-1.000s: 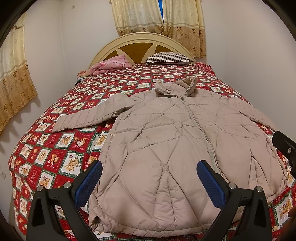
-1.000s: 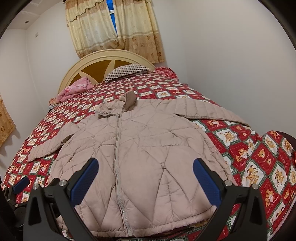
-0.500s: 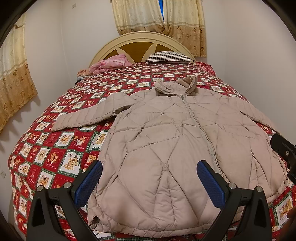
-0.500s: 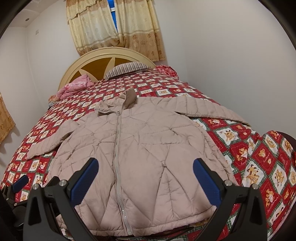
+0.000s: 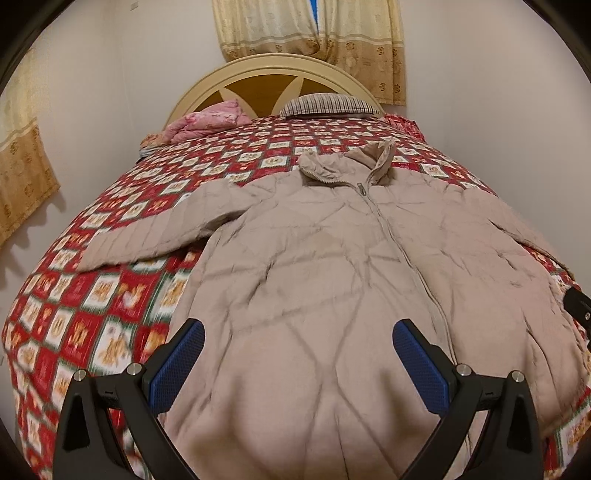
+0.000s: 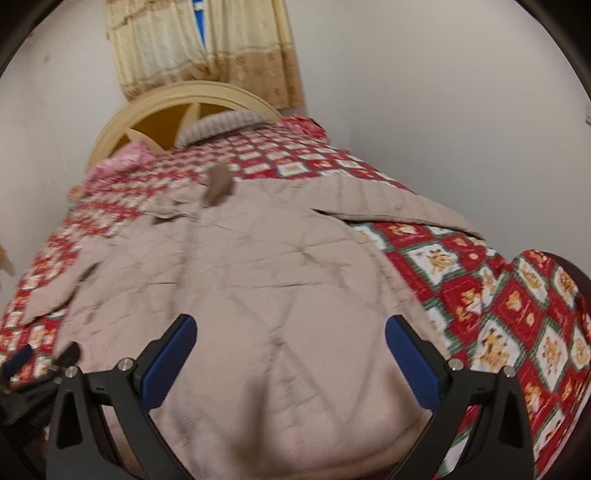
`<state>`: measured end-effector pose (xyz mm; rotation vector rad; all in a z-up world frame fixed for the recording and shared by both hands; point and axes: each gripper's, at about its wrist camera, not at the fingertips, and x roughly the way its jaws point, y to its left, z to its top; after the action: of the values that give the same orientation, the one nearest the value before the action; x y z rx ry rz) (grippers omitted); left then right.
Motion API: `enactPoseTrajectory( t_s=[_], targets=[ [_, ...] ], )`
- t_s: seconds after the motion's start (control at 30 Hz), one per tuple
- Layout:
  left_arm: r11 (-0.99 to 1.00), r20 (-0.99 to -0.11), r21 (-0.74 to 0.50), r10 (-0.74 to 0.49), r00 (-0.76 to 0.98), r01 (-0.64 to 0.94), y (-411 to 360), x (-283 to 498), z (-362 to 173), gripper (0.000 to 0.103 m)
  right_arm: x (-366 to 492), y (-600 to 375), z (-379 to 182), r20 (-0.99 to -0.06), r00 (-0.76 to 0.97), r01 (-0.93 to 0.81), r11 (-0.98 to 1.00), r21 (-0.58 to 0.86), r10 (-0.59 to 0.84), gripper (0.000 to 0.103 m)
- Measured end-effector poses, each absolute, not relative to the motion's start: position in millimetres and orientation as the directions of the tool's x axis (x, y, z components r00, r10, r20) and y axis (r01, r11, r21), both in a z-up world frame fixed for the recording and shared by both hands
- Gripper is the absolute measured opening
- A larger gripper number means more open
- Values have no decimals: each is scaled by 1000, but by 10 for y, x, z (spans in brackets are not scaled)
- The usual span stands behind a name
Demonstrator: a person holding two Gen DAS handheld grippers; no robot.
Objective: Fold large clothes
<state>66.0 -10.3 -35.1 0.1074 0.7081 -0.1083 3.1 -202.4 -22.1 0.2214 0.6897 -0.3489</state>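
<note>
A beige quilted jacket (image 5: pixel 332 266) lies flat and zipped on the bed, collar toward the headboard, sleeves spread to both sides. It also shows in the right wrist view (image 6: pixel 266 280). My left gripper (image 5: pixel 298 334) is open and empty, just above the jacket's lower left part near the hem. My right gripper (image 6: pixel 290 330) is open and empty, low over the jacket's lower right part. The hem is partly hidden under both grippers. The right gripper's edge (image 5: pixel 578 308) shows at the right of the left wrist view.
The bed has a red patterned cover (image 5: pixel 110 291) and a cream headboard (image 5: pixel 273 74). A pink blanket (image 5: pixel 207 123) and a striped pillow (image 5: pixel 328 103) lie at the head. White walls stand close on both sides; curtains (image 5: pixel 310 29) hang behind.
Both grippers have moved forward and down, closer to the jacket's lower part. The right wrist view has shifted right and is blurred. Both stay open.
</note>
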Motion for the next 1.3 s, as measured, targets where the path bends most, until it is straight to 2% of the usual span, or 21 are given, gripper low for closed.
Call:
enactPoseTrajectory(
  t_s=[0.13,0.4,0.7,0.97,1.1,1.17,1.23,1.3],
  targets=[
    [985,-630,71,-78,773,157,-134,1061,-304,102,251,-2237,-224,-660,682,434,900,21,-314,103],
    [987,-596,109,-28,803,115,-141,1732,-463,102,603,-2568,-277,-682,644,487,873,16,-346,103],
    [994,-717,50,-29,696,93,-111,2206,-991,102,934,-2903,-398,-718,590,532,847,0,-370,103],
    [996,-742,-6,-62,668,85,-56,2252,-1145,102,1105,-3247,-504,-729,550,567,823,-32,-408,103],
    [996,-752,4,-53,657,86,-70,2273,-1174,102,1154,-3757,-621,-746,560,603,795,67,-362,102],
    [996,-756,5,-52,652,86,-74,2285,-1182,102,1131,-4229,-724,-763,569,656,729,194,-308,92],
    [996,-760,2,-55,648,87,-71,2297,-1190,102,987,-4804,-886,-775,571,743,571,349,-269,86],
    [996,-763,-2,-58,644,87,-70,2310,-1201,102,859,-5208,-1052,-784,569,789,431,437,-247,81]
  ],
)
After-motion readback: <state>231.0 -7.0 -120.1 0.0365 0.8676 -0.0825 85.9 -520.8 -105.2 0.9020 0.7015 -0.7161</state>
